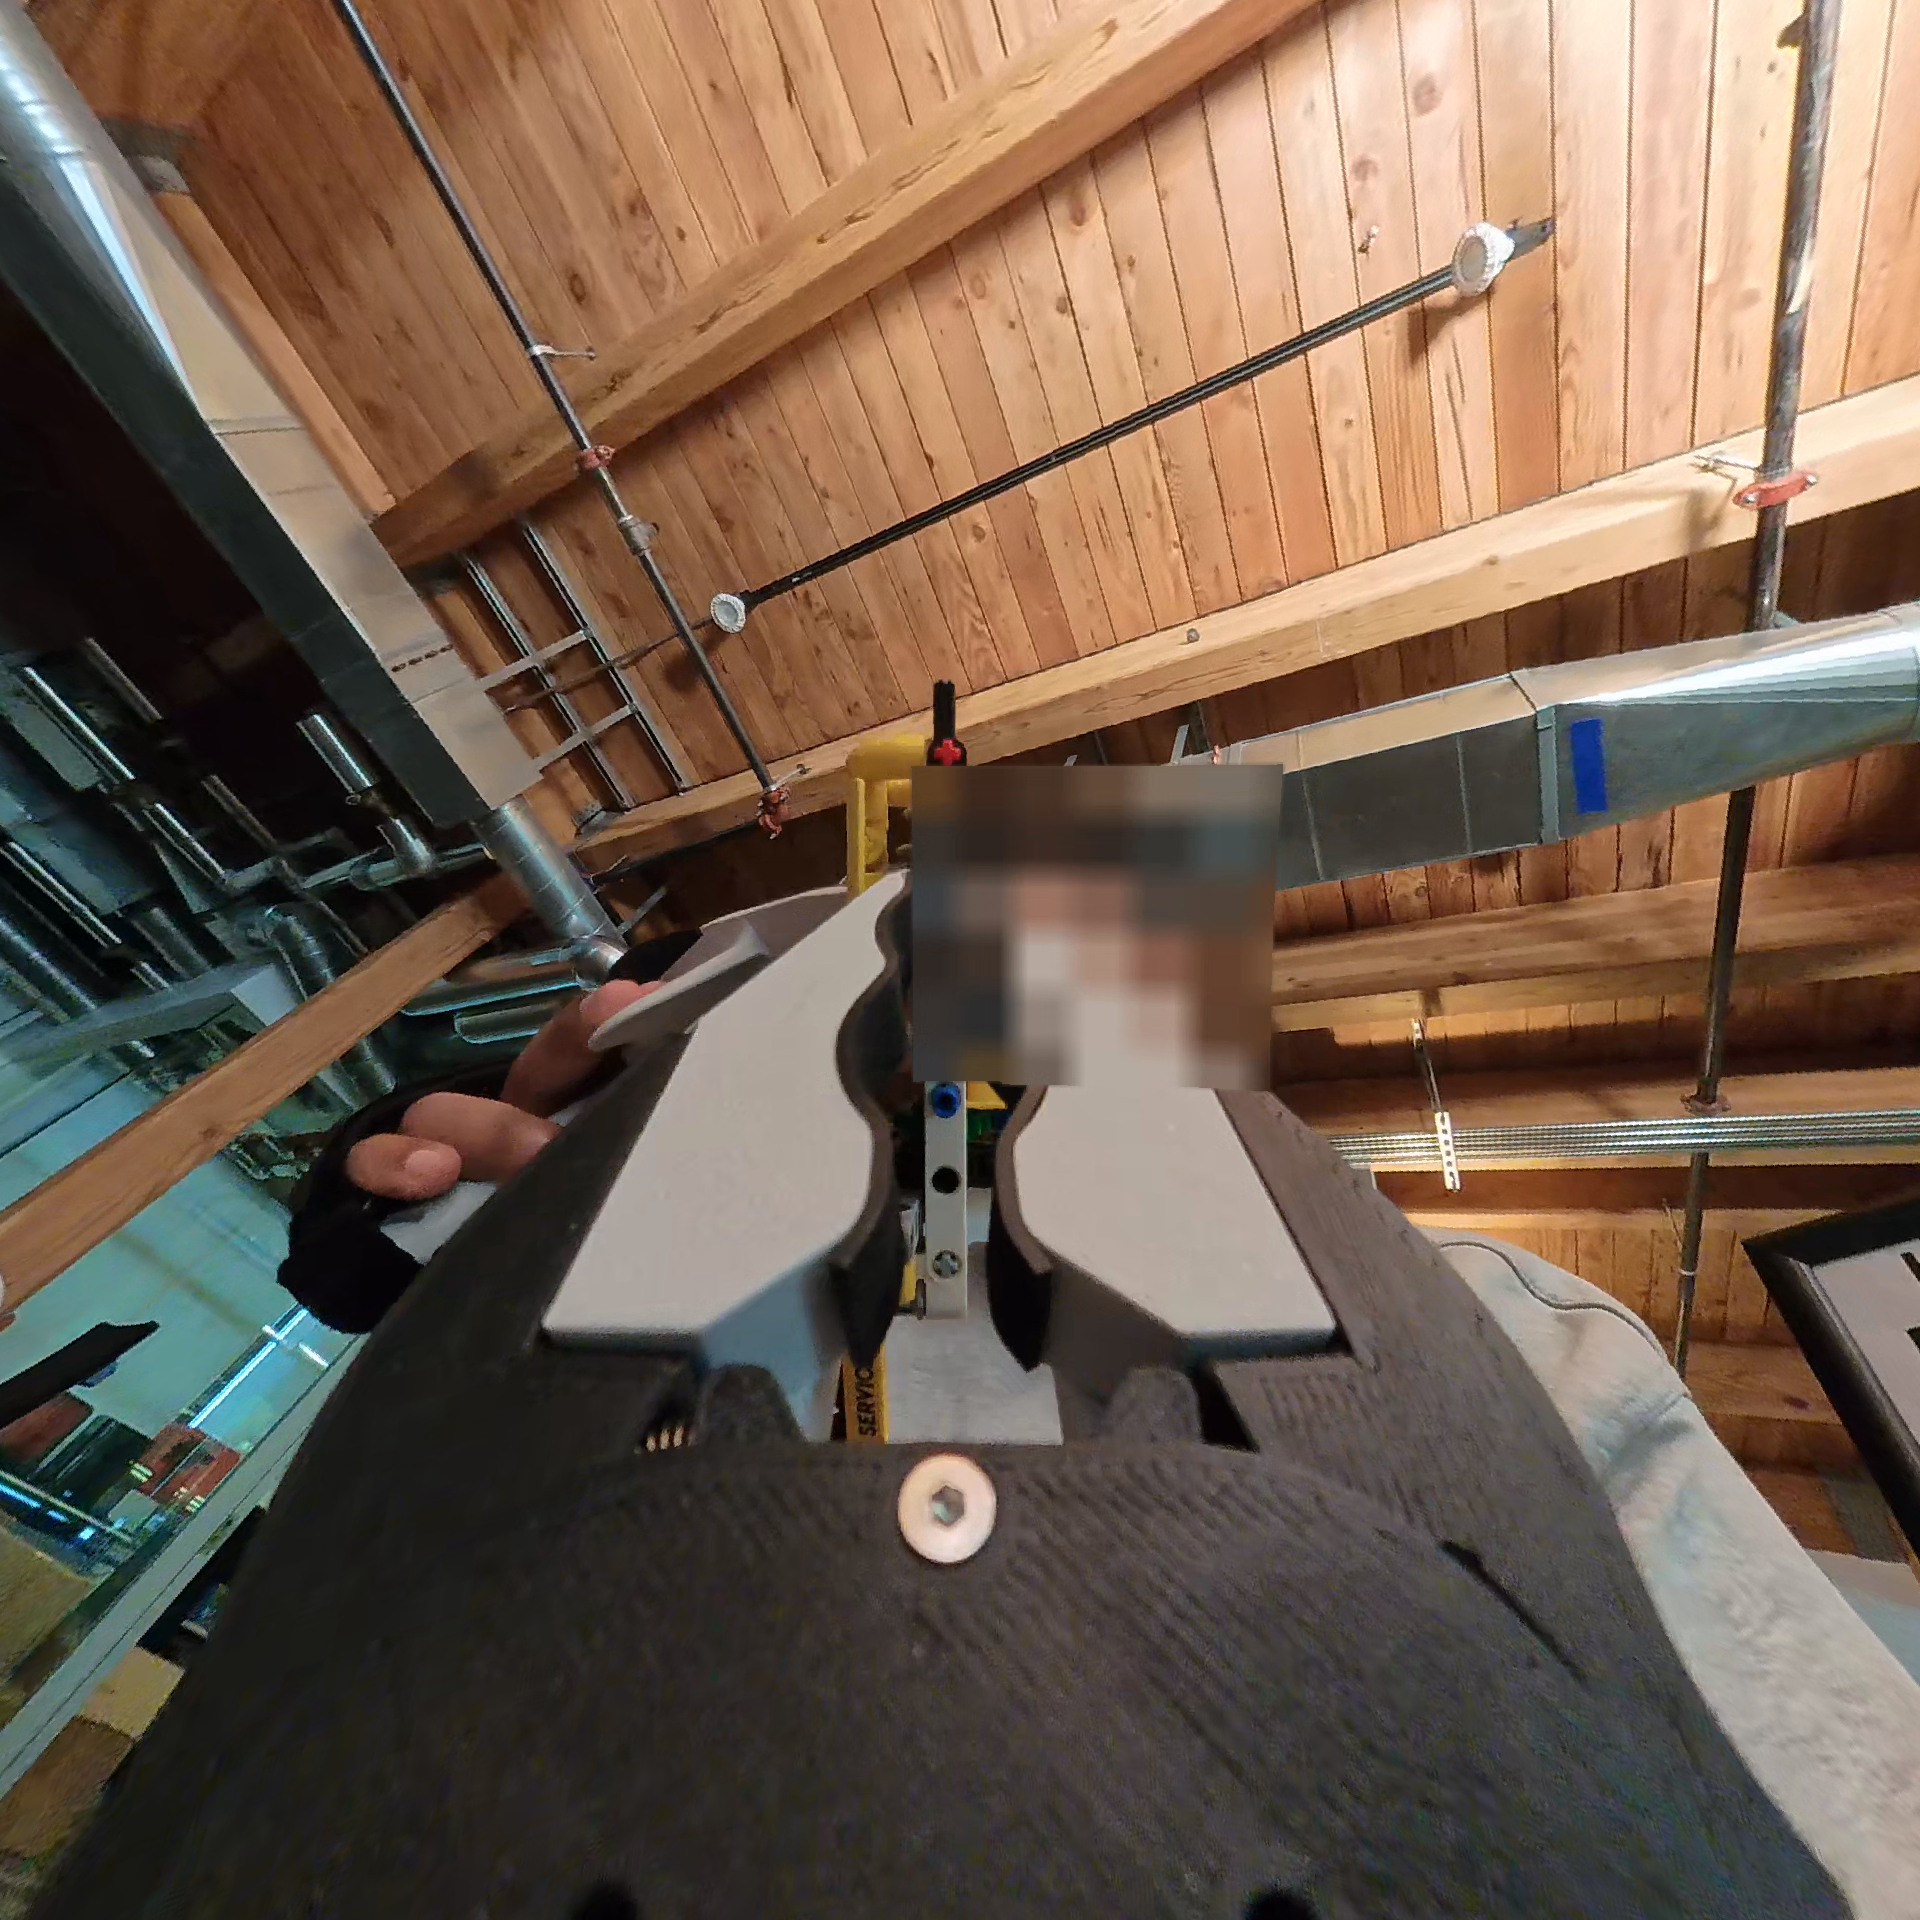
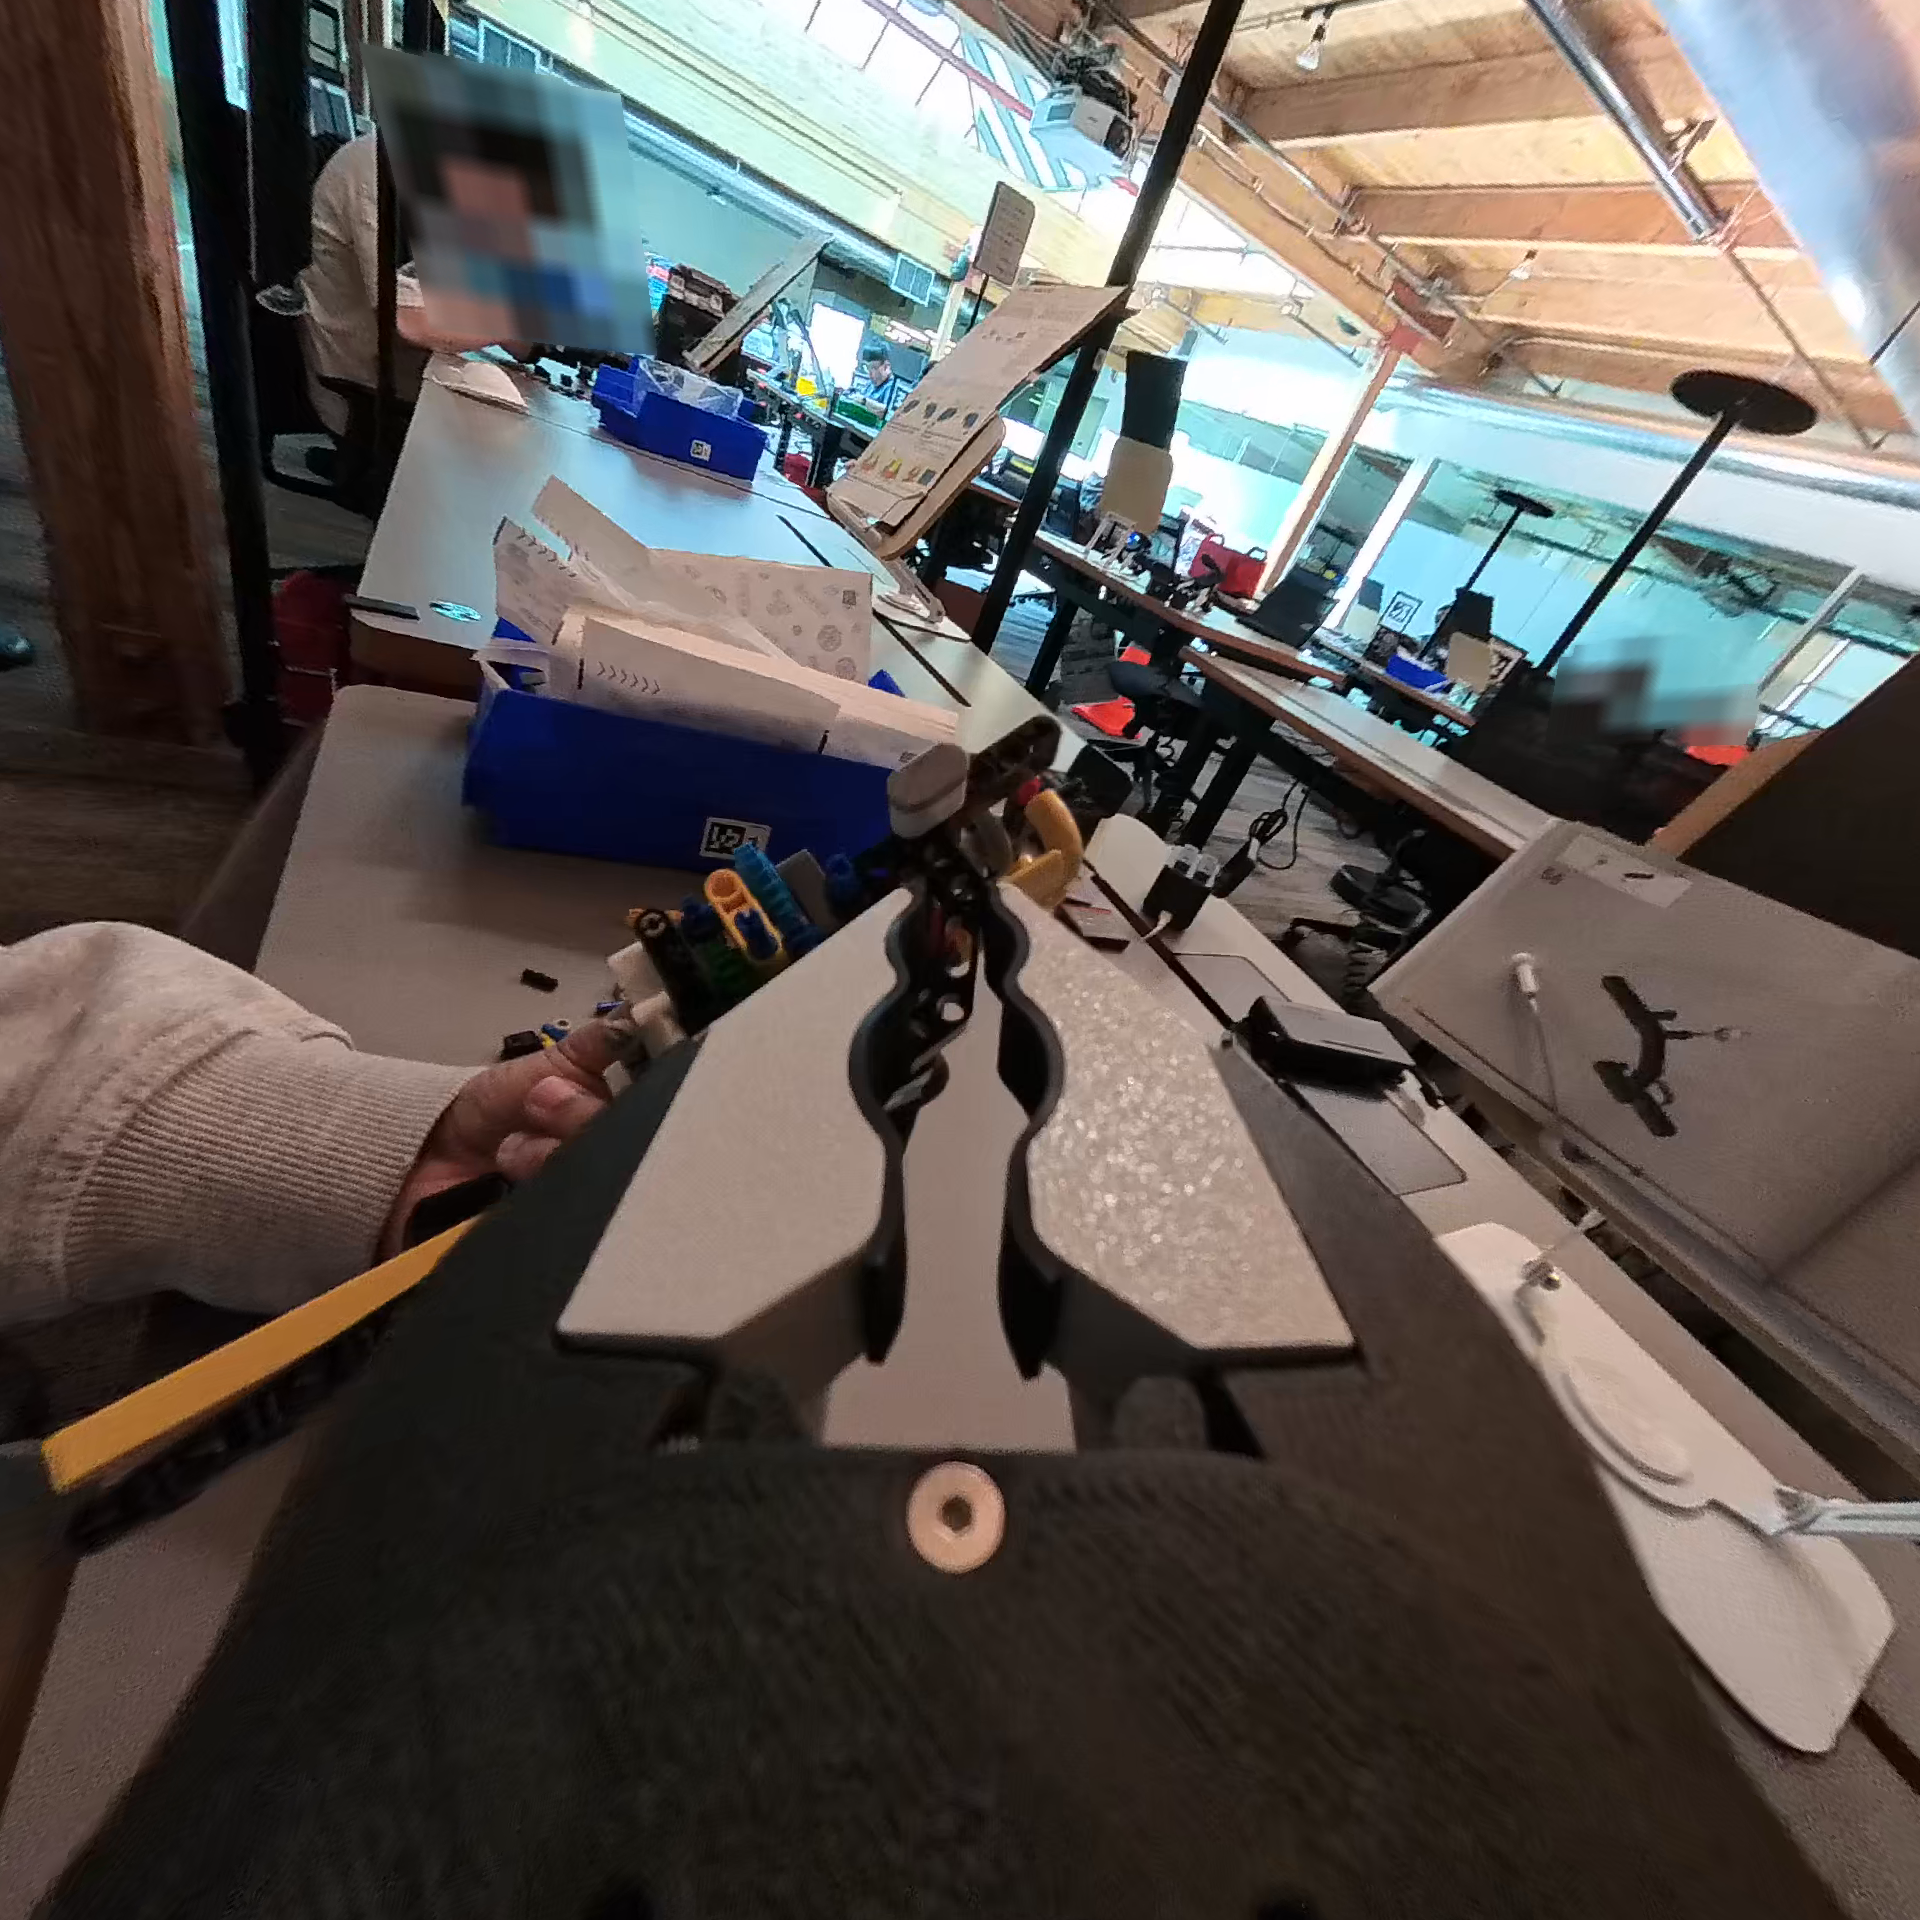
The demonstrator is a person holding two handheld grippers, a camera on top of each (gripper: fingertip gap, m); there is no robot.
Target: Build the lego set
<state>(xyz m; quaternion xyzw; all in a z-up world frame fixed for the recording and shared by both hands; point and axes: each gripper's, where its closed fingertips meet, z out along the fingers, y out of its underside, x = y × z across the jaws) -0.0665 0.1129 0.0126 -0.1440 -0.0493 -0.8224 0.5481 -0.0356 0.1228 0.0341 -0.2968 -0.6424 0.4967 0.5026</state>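
The task's thing, a partly built lego model of yellow, white and black perforated plastic beams (image 1: 943, 1195), is held up off the table between both tongs, tilted toward the wooden plank ceiling (image 1: 1039, 312) in the left wrist view. The left gripper (image 1: 940, 1174) has its grey fingers (image 1: 727, 1143) closed to a narrow gap around the model's white beam, which carries blue pins, and appears clamped on it. The right gripper (image 2: 951, 997) is likewise nearly closed, its jaws pinching a black beam section of the same model; a grey rounded piece (image 2: 928, 792) and a yellow curved piece (image 2: 1049, 836) project beyond the tips. Below the model, on the pale grey table (image 2: 395, 914), lies a loose heap of blue, yellow and black lego parts (image 2: 727, 935); behind that heap stands a blue plastic bin holding white paper instruction sheets (image 2: 665, 779). A bare hand in a cream knit sleeve (image 2: 520, 1101) sits left of the model. Risk assessment: with two narrow grips on one slender assembly, any twist or pull between them could pop a pin joint or split the model; a loosened grip would drop it onto the heap, scattering parts.
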